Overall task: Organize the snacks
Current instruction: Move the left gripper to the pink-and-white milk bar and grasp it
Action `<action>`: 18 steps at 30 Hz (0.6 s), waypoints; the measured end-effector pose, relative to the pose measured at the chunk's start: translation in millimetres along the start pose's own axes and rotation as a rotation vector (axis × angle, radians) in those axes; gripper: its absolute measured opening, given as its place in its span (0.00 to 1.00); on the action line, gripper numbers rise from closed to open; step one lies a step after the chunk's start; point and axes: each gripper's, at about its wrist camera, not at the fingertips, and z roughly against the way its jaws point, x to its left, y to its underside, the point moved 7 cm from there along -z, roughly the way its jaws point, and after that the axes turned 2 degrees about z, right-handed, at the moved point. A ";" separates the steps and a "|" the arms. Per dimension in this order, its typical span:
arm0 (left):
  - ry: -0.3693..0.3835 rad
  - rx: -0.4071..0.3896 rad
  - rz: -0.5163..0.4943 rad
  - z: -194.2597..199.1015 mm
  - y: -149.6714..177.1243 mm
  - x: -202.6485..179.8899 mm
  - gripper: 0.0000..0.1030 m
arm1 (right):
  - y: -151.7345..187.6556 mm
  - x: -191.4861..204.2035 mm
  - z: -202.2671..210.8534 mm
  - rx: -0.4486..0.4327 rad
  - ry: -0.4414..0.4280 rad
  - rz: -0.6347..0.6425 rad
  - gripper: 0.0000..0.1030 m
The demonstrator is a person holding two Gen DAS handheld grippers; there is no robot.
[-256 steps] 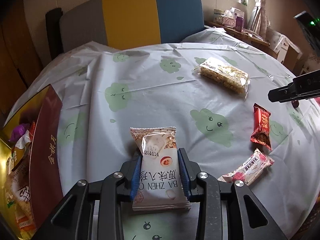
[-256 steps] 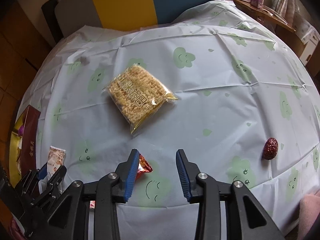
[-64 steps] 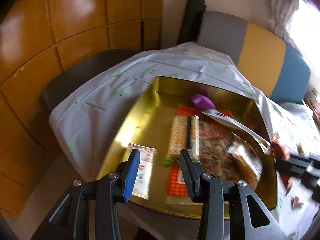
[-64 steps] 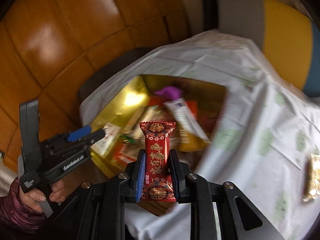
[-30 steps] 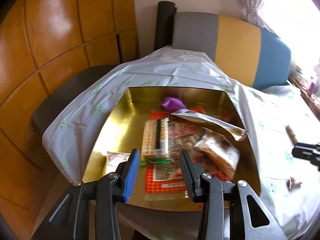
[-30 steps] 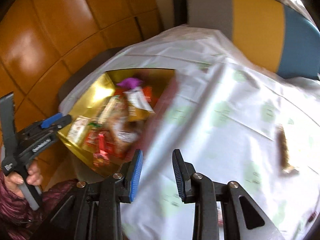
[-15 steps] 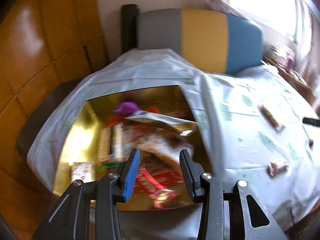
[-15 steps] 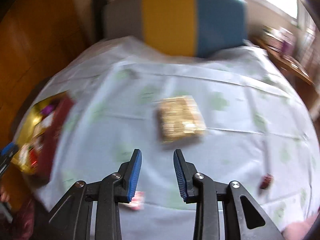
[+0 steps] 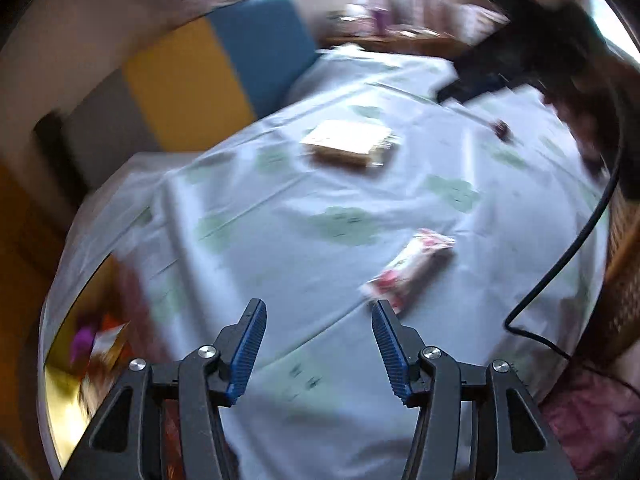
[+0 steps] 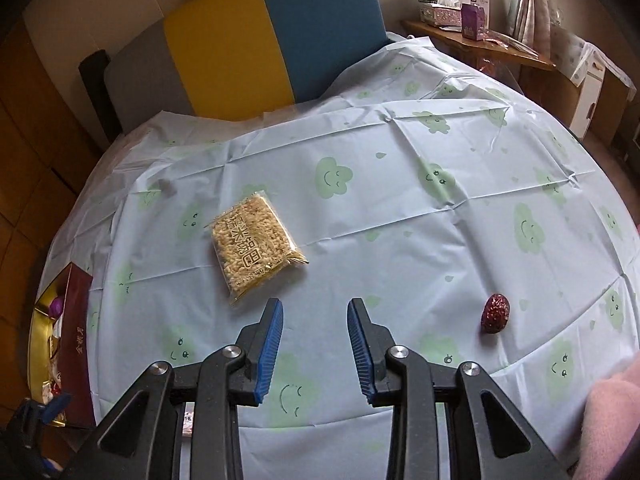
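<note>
Three snacks are left on the tablecloth (image 10: 400, 208): rice-cracker pack (image 10: 254, 250) mid-table, pink wrapper (image 9: 408, 270) just ahead of the left gripper (image 9: 318, 346), wrapped date (image 10: 495, 314) to the right; the gold box (image 10: 38, 344) sits at the left edge. Left gripper's jaws have just been opening w/ nothing between, right gripper (image 10: 315, 346) is narrowly parted and empty. Cracker pack is prob. light, crinkly, brittle inside, so pinch across its short edges; left view is badly blurred, and the box contents are mostly cut off.

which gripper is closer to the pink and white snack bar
Left. The left gripper has the pink and white snack bar just beyond its right fingertip; the right gripper faces the middle of the table.
</note>
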 end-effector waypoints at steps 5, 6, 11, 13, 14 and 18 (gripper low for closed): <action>0.062 0.043 -0.084 -32.9 -15.4 -25.5 0.54 | -0.3 -2.9 1.9 -0.008 0.000 -0.012 0.33; 0.077 0.055 -0.092 -40.8 -18.2 -29.6 0.54 | -0.7 -3.8 2.1 -0.009 -0.003 -0.018 0.33; 0.134 0.084 -0.135 -62.1 -25.1 -46.0 0.54 | -3.1 -8.7 3.6 -0.016 -0.016 -0.047 0.33; 0.152 0.092 -0.154 -66.5 -26.0 -53.0 0.54 | -3.5 -10.8 2.4 -0.011 -0.013 -0.054 0.33; 0.158 0.092 -0.159 -68.6 -26.5 -55.5 0.54 | -3.6 -11.1 2.1 -0.009 -0.012 -0.055 0.33; 0.202 0.097 -0.118 -72.5 -31.6 -58.1 0.38 | -4.2 -11.3 1.1 -0.008 -0.010 -0.052 0.33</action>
